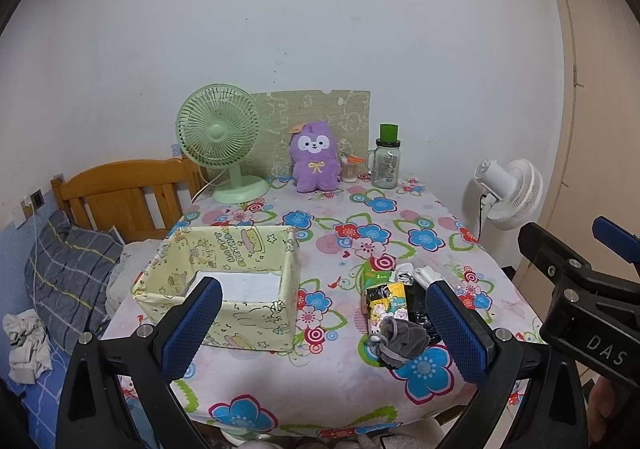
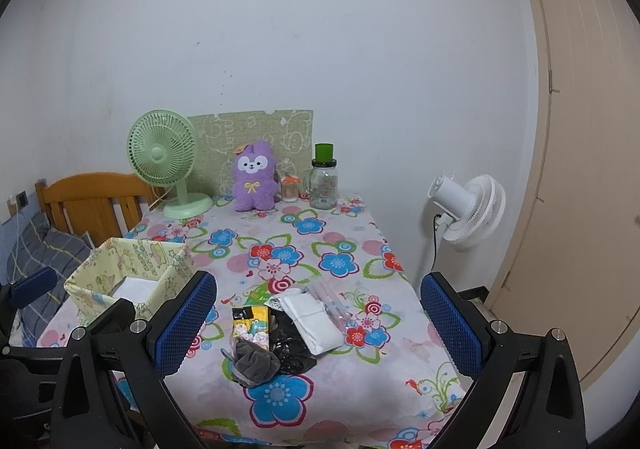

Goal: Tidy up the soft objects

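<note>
Two handheld grippers hover over the near edge of a table covered in a flowered cloth (image 2: 336, 233). The left gripper (image 1: 324, 333) has its blue-padded fingers spread wide apart and holds nothing; the right gripper (image 2: 320, 325) is likewise spread wide and empty. Between the right gripper's fingers, near the front of the table, lies a small heap of soft things: a gray drawstring pouch (image 2: 256, 363) closest to the viewer, a crumpled black piece (image 2: 292, 341) touching it, a folded white cloth (image 2: 314, 323) beside that, and a yellow cartoon-printed packet (image 2: 252, 323). To the left stands a pale yellow fabric box (image 1: 224, 289), open at the top, with something white and flat in its bottom. The pouch looks light, limp and easily squashed; it would likely sag, so pinching its bunched middle seems safest. The thin white cloth may unfold if lifted by an edge. A purple plush toy (image 2: 255, 177) sits upright at the far end.
</note>
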A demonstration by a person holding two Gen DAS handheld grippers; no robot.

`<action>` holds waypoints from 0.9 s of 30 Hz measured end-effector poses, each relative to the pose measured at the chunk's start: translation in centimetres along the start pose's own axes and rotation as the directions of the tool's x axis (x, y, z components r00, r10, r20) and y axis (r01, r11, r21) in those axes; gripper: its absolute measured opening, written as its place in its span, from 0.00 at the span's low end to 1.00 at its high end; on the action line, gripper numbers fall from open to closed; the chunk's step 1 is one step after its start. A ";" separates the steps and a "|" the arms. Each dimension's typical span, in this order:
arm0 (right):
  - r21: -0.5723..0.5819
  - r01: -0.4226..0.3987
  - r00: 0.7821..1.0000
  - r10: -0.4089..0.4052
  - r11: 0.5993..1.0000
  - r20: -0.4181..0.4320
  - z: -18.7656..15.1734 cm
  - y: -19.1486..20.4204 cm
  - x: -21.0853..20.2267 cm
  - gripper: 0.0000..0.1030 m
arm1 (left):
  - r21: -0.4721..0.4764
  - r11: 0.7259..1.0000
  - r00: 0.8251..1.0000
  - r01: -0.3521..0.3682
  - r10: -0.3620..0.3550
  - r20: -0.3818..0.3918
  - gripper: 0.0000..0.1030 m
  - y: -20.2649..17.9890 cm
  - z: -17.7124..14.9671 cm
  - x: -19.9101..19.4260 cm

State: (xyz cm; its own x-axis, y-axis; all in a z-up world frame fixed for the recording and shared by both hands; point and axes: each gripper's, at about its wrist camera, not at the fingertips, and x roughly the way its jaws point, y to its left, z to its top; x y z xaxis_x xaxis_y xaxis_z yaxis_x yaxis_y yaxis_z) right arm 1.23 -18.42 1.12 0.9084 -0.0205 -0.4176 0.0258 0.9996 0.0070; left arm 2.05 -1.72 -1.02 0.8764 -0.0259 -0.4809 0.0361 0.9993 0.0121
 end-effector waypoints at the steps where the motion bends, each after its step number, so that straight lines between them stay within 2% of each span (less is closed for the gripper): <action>1: 0.000 0.000 1.000 0.000 1.000 -0.001 0.0 0.0 0.2 1.00 | -0.001 1.000 1.000 -0.001 0.001 -0.001 0.99 -0.1 0.0 0.2; 10: 0.001 -0.022 0.999 0.022 1.000 -0.047 -0.7 -0.4 3.2 1.00 | -0.015 1.000 0.998 -0.001 0.000 -0.071 0.99 -0.7 -0.9 3.7; 13: -0.007 -0.052 0.996 0.051 0.999 -0.077 -1.1 -0.4 4.8 0.98 | -0.009 1.000 0.996 0.003 -0.004 -0.084 0.99 -1.1 -1.4 5.0; 27: -0.032 -0.074 0.981 0.067 0.997 -0.181 -3.8 -0.6 11.0 0.93 | 0.007 0.996 0.975 0.085 -0.082 -0.205 0.98 -3.1 -3.9 10.5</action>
State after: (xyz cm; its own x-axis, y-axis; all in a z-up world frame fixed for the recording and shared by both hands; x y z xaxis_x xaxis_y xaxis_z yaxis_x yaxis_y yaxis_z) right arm 9.60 -19.13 -6.89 0.8174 0.0503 -0.5739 -0.0550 0.9984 0.0091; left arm 9.29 -4.99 -9.57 0.7532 -0.1015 -0.6499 0.1142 0.9932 -0.0228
